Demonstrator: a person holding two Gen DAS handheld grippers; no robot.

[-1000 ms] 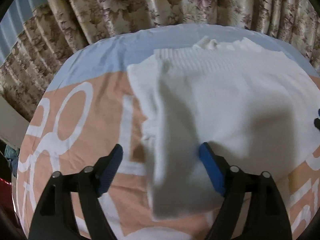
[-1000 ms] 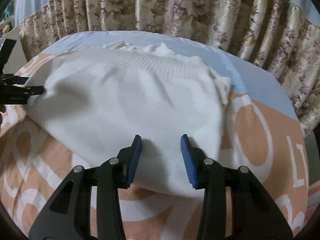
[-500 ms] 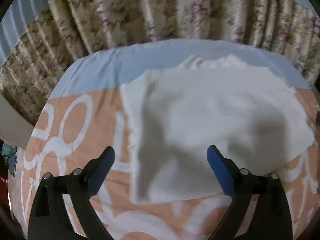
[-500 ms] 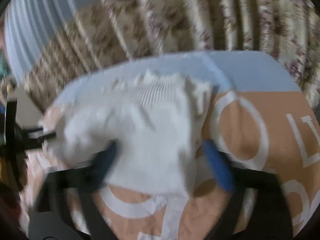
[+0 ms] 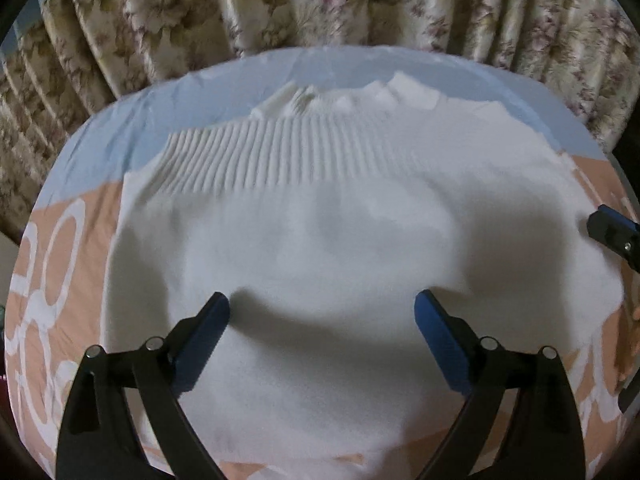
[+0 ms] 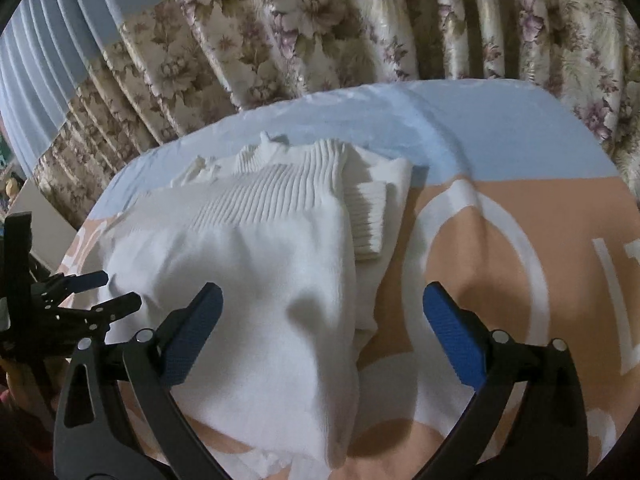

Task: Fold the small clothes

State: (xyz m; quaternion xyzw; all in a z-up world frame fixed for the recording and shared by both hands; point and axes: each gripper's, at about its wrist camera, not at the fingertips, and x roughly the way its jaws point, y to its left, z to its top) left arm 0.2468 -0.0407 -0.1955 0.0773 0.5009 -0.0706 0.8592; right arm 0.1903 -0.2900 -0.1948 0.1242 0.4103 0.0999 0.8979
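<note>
Lying: white knit sweater (image 5: 340,240) spread on the bed, folded into a broad block, ribbed band toward the far side
Sweater's place: centre of the bedcover (image 5: 72,248), straddling the line where peach print meets the pale blue part
Left gripper (image 5: 322,312): fingers spread wide, both blue pads (image 5: 436,340) resting over the near half of the sweater, gripping nothing
Right gripper (image 6: 322,304): fingers equally wide; left pad over the sweater, right pad over bare peach cover, nothing held
Around: floral curtain (image 5: 320,4) hangs in folds just behind the bed's far edge; large white ring and letter shapes printed on the cover
In the way: the left gripper's shadow darkens the near middle of the sweater
Left wrist view only: full width of the ribbed band; the right gripper's tip (image 5: 612,234) at the sweater's right edge
Right wrist view only: a ribbed cuff (image 6: 368,220) tucked at the sweater's right side; the left gripper (image 6: 100,292) at its left edge; blue pleated curtain (image 6: 52,76) at far left
</note>
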